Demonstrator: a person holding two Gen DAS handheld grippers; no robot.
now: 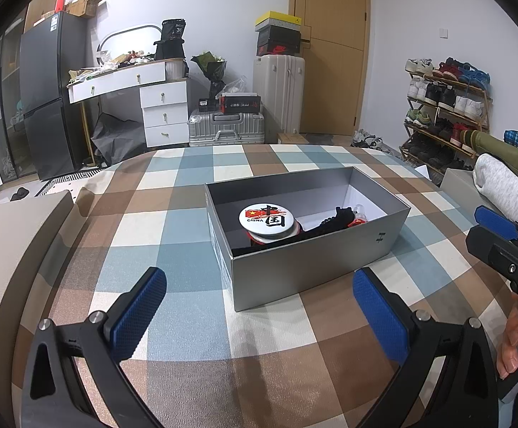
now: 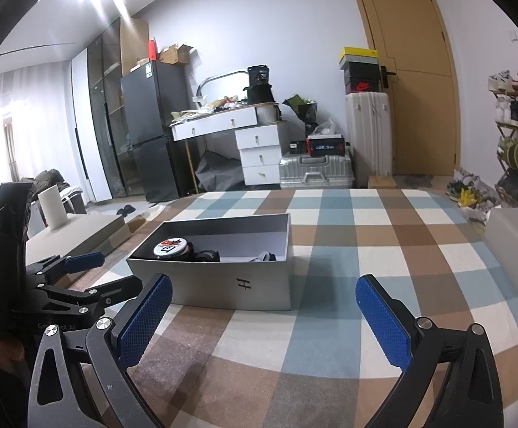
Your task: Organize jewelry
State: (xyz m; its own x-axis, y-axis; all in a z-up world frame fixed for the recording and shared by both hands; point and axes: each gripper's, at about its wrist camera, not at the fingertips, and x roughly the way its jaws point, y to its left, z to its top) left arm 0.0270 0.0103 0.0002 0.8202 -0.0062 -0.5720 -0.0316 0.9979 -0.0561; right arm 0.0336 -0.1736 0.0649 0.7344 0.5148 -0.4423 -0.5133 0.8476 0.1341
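An open grey box (image 1: 316, 267) stands on the checked cloth (image 1: 173, 214). Inside it lie a round white badge marked CHINA (image 1: 266, 218), a black strap-like item (image 1: 330, 223) and a small red and clear piece (image 1: 359, 215). My left gripper (image 1: 259, 306) is open and empty, just short of the box's near corner. My right gripper (image 2: 264, 312) is open and empty, in front of the box (image 2: 223, 285); the badge (image 2: 169, 246) shows inside. The right gripper also appears at the right edge of the left wrist view (image 1: 501, 235).
A beige box lid (image 1: 13, 249) lies left of the cloth. Rolled grey and green fabric (image 1: 508, 185) lies on the right. Behind the bed stand suitcases (image 1: 226, 128), a white dresser (image 1: 162, 107), a fridge (image 1: 48, 92) and a shoe rack (image 1: 444, 107).
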